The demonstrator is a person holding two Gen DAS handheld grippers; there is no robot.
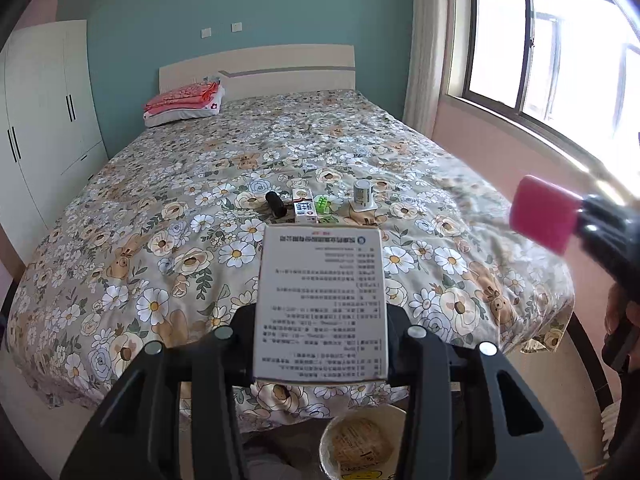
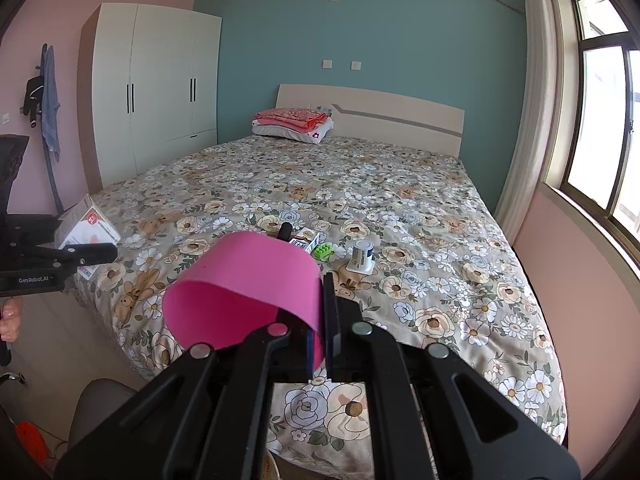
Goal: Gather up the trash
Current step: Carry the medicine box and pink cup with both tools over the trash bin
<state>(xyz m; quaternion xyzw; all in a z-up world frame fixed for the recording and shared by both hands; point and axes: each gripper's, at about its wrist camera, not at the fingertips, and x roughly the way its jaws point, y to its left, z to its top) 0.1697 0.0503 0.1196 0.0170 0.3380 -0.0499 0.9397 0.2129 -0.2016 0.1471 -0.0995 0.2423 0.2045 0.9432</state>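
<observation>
Pink cup (image 2: 244,292) pinched by right claw (image 2: 326,320); left claw (image 1: 322,344) clamps white box (image 1: 322,304). Beyond: four small items left on bed (image 1: 160,200); bin (image 1: 332,432) below.

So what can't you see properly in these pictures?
- Bin, left wrist view: mostly hidden by the left gripper, cut by the bottom edge.
- White box print: upside down, too small to read.
- Pink cup, right wrist view: its inside faces away.
- Small carton: partly behind the cup.
- Black thing on the bed: too small to name.
</observation>
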